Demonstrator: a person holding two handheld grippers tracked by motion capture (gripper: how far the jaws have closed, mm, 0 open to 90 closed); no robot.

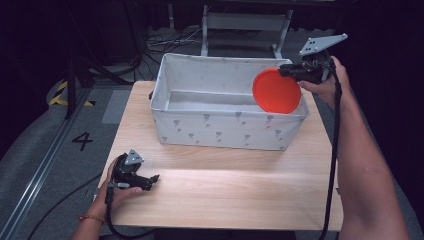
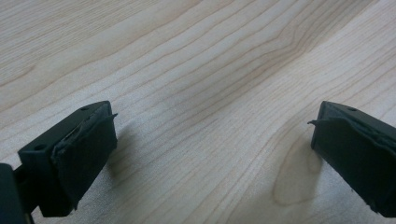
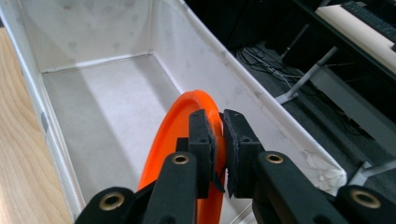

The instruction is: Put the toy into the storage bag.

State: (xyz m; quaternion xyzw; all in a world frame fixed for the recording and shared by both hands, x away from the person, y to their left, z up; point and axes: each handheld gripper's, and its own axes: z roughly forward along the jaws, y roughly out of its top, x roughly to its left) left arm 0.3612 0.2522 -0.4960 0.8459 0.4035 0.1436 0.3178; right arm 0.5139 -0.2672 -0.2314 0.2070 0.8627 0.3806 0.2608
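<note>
I am working with two tools, one orange plate and one white fabric bin. My right tool (image 1: 292, 70), at the upper right of the frame, is clamping the plate (image 1: 276, 91) by its rim, holding it tilted over the bin's right end. The bin (image 1: 220, 131) is sitting across the far half of the counter (image 1: 225, 192), its floor bare. My left tool (image 1: 150, 180) is lying released at the lower left, on open wood.

Bin (image 1: 220, 131) at table (image 1: 225, 195) rear; disc (image 1: 276, 92) above its right end.
</note>
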